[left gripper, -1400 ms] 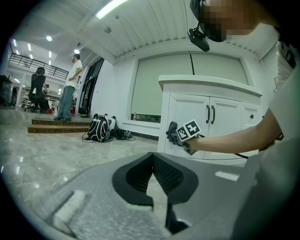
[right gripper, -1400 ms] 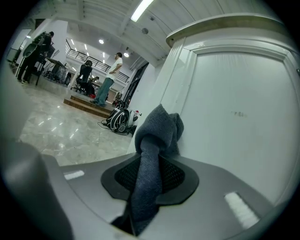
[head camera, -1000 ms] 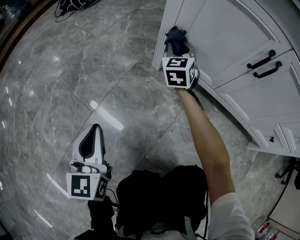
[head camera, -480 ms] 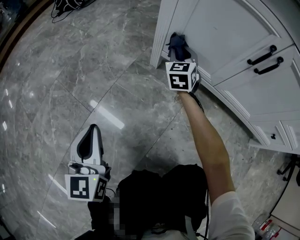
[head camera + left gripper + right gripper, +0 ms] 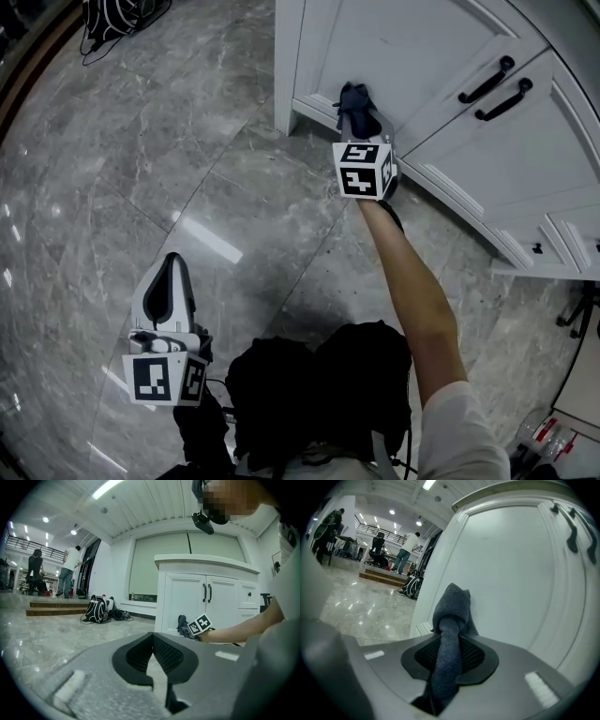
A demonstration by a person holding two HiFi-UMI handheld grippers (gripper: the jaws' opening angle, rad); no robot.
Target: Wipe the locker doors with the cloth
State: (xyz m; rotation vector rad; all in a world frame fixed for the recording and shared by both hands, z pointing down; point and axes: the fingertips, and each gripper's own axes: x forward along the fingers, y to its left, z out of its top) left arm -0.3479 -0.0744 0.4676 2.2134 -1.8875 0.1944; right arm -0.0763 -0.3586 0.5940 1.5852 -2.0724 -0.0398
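A dark blue-grey cloth is bunched against the lower part of the left white locker door, just above its bottom rail. My right gripper is shut on the cloth, which runs as a strip between the pads and bulges out past the tips onto the door. Two black handles sit higher on the doors. My left gripper hangs low over the marble floor, well away from the locker. Its jaws meet at the tips with nothing between them.
A black backpack with cables lies on the floor to the far left of the locker. Small drawers flank the doors at the right. In the background, people stand near low steps.
The right gripper has slid the cloth to the right along the door's lower part, away from the locker's left corner. The left gripper stays down by the floor.
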